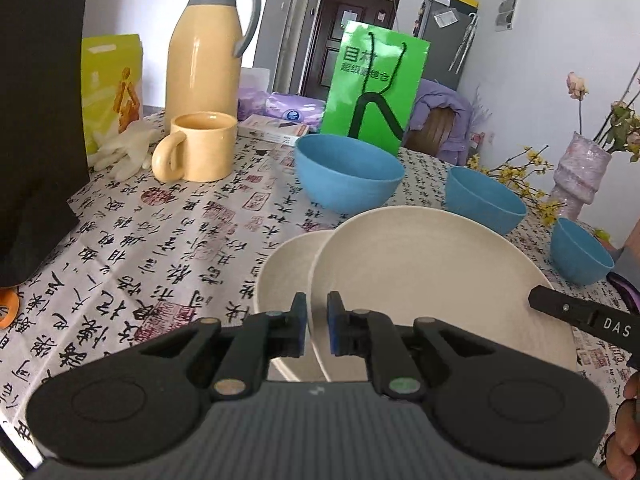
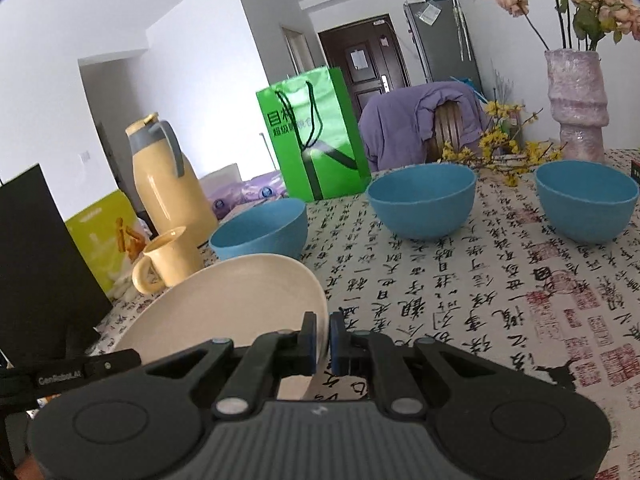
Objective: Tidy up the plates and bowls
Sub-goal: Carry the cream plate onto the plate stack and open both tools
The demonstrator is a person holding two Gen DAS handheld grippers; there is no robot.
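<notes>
Cream, matte and speckled, the upper plate (image 1: pixel 420 280) is clamped at opposite rims: the left gripper (image 1: pixel 317 326) is closed on its near-left edge, the right gripper (image 2: pixel 323 344) is closed on its right edge, and the right tool's black arm shows at the plate's far side in the left view; the plate is tilted and carried above a second plate (image 1: pixel 280 276) that lies on the table (image 1: pixel 160 240); whether the two plates touch cannot be told.

Step in hand, by judgement: setting the carried plate squarely onto the lower one; it is done well if both grips stay level with each other, the plate is flattened before contact, rims are aligned, and neither grip lets go until the plate rests fully.

Edges and room: three blue bowls stand beyond the plates, bowl A (image 1: pixel 348 176) nearest, bowl B (image 1: pixel 484 200) and bowl C (image 1: pixel 580 256) to the right, apart from one another; the mug (image 1: pixel 200 146) and flask (image 1: pixel 204 48) stand to the left, well clear; a dark box (image 2: pixel 36 264) crowds the left margin; open cloth lies on the near left and right of the plates, the safer side for withdrawal; the vase (image 2: pixel 578 104) stands at the far right.
</notes>
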